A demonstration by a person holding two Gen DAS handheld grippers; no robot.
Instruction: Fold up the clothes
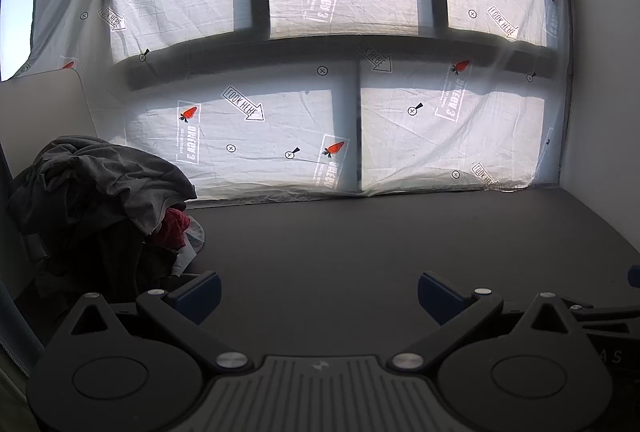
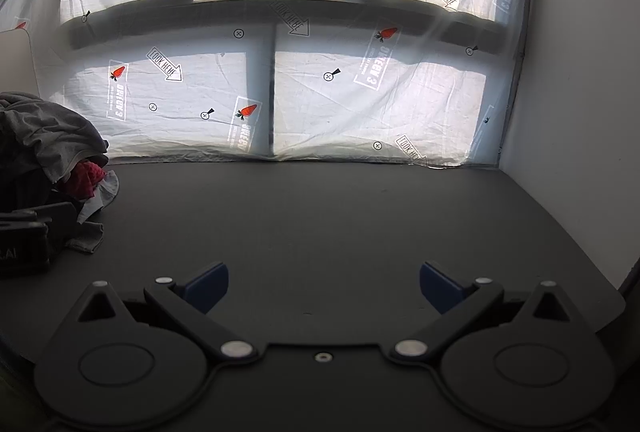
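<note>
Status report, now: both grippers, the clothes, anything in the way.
Left gripper open, empty. Right gripper open, empty. Clothes pile heaped at table's left edge, untouched. Nothing in the way.

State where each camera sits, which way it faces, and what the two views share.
Left wrist: sits on the left gripper, looking forward over the dark table at the printed sheet; its open blue fingertips show, the clothes pile close on the left.
Right wrist: sits on the right gripper, facing the same way; its open fingertips show, and part of the left gripper enters at the left edge.
Shared: table, sheet, and pile with its red garment.
</note>
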